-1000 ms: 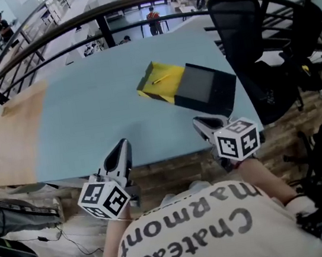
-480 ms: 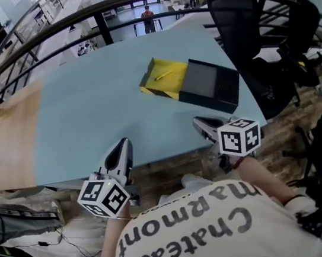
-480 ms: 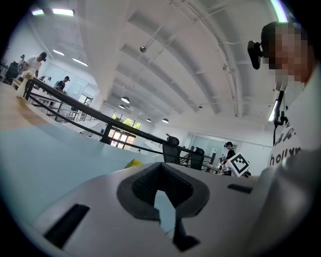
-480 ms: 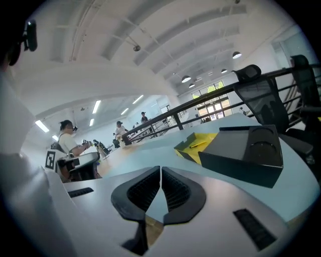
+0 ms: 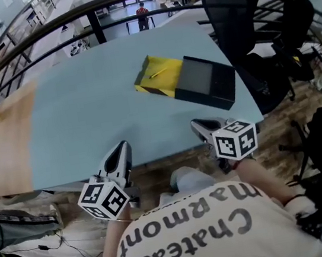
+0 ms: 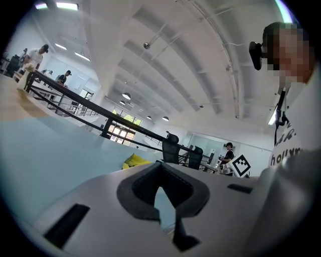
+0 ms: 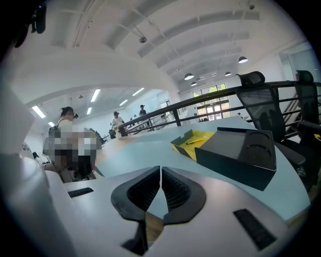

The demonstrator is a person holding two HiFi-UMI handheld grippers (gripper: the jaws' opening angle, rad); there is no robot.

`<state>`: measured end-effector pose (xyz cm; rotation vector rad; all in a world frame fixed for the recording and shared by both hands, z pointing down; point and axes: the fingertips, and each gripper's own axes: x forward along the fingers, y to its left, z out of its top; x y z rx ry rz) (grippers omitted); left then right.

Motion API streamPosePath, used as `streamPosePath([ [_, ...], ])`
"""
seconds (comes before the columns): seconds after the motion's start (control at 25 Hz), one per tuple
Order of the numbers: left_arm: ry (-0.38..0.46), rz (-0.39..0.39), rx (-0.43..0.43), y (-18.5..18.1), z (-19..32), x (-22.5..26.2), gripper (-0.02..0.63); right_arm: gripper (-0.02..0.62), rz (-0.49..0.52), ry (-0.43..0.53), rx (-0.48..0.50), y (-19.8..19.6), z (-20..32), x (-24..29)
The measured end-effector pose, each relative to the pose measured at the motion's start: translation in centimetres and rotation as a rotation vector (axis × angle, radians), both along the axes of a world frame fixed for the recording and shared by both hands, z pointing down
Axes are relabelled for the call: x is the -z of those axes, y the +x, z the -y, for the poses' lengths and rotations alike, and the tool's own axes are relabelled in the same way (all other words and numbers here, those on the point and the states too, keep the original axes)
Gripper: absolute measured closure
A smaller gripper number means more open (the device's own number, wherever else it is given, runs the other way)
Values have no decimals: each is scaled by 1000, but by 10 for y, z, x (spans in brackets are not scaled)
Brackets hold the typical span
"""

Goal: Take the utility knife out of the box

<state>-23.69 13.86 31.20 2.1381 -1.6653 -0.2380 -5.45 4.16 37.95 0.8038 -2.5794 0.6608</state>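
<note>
A black box sleeve [image 5: 205, 81] lies on the pale blue table [image 5: 87, 118] with its yellow tray [image 5: 165, 77] slid out to the left. A slim yellow utility knife [image 5: 157, 72] rests in the tray. My left gripper [image 5: 119, 155] and right gripper [image 5: 200, 127] are both shut and empty, held side by side at the table's near edge, well short of the box. In the right gripper view the black box sleeve [image 7: 241, 153], the tray [image 7: 186, 145] and the knife [image 7: 194, 141] lie ahead to the right. The left gripper view shows only a bit of the tray [image 6: 134, 161].
Black office chairs [image 5: 234, 18] stand beyond the table's right edge. A dark curved railing [image 5: 72, 18] runs behind the table. The table's left part is bare wood [image 5: 0, 137]. Several people stand far off in the hall.
Both grippers have sunk a little at the table's near edge and stay shut. The box, tray and knife have not moved on the table.
</note>
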Motion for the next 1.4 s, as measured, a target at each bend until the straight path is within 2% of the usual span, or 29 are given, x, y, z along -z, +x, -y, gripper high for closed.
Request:
streamPosePath([
  [0.4,-23,-14,-49,21,40,-7,603,558,-5,-30,-29,19,32,-6],
  [0.8,1,-10,-10,11,92,11,603,558,-40,32,67,-1,91,15],
  [1.04,1,-5,-7,8,127,12,603,558,-57,32,89,-4,124,14],
  [1.24,-1,26,-25,22,156,9,603,558,-84,48,131,-4,150,11],
  [1.4,-26,40,-19,22,174,-5,603,557,-55,24,181,-15,163,11],
])
